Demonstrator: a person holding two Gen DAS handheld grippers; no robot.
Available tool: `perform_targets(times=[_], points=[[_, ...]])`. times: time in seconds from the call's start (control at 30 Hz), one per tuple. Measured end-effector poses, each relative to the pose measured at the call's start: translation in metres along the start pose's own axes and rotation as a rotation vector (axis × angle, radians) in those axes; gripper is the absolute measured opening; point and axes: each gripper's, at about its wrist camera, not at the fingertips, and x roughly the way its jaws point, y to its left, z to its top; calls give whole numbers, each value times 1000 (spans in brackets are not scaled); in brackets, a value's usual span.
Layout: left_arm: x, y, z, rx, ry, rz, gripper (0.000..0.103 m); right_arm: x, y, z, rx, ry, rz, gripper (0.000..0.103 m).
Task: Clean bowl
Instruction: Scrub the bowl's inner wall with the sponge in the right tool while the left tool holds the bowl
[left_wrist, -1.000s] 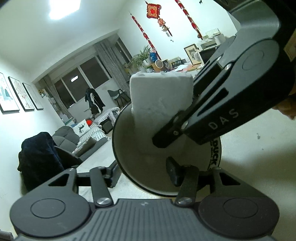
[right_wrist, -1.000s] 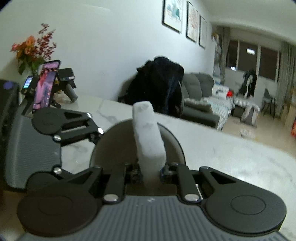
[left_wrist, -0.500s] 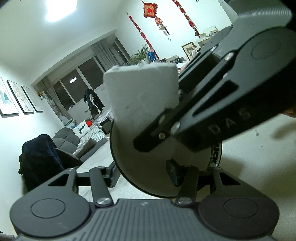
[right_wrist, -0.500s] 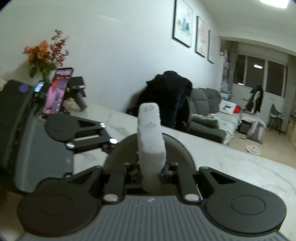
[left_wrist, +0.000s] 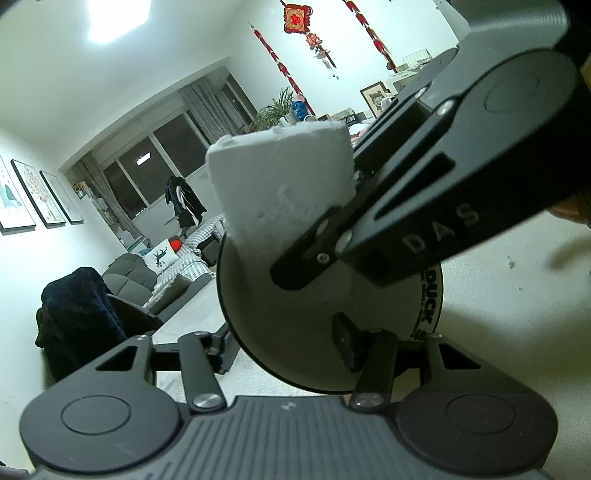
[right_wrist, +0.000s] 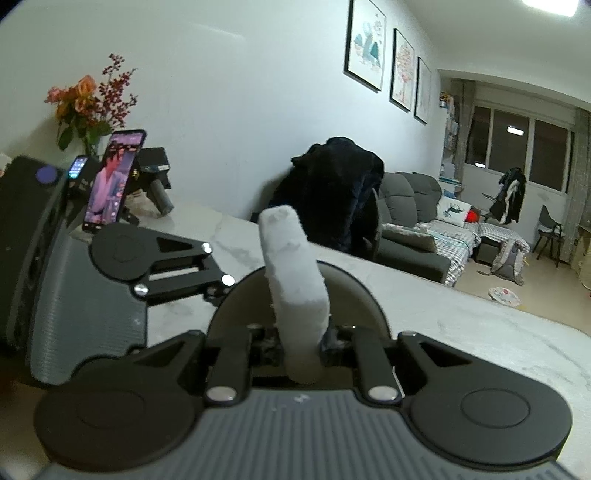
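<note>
Over on the left side, your left gripper (left_wrist: 288, 354) has its fingers pinched on the rim of the bowl (left_wrist: 295, 332), one finger outside the wall and the other inside. That's an edge grip on a tipped bowl held up above the white marble table (right_wrist: 461, 317), nothing under it that I can see. The mouth of the bowl points toward your left wrist camera and a bit up, so the axis through its middle runs roughly level, more or less along the left gripper's fingers, instead of straight up.

Moving right, the right gripper (right_wrist: 301, 343) comes in from the upper right of the left wrist view, fingers clamped tight on the low end of the white sponge (left_wrist: 284, 184). The sponge's long axis sticks out along the fingers; its free end pokes up past the top rim while the lower part sits against the inner wall.

What I'd worry about:
- push the sponge hard into the wall and the bowl may pivot in that rim pinch or slip out onto the table
- the sponge is soft and held only at one end, so it could fold over or drag out of the fingers
- the right finger tips sit close to the inner wall, so they might scrape it

Can't tell if the inside is clean yet, too dim.
</note>
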Motion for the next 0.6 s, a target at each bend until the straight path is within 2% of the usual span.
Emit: perform_targets(times=[0.17, 0.4, 0.6], points=[[-14, -14, -4, -16, -7, -6, 53, 3, -2, 0, 20, 33, -19, 17], [-27, -31, -8, -24, -9, -5, 53, 1, 1, 0, 17, 19, 4, 17], [-33, -46, -10, 12, -9, 6, 53, 0, 4, 0, 14, 6, 25, 17]])
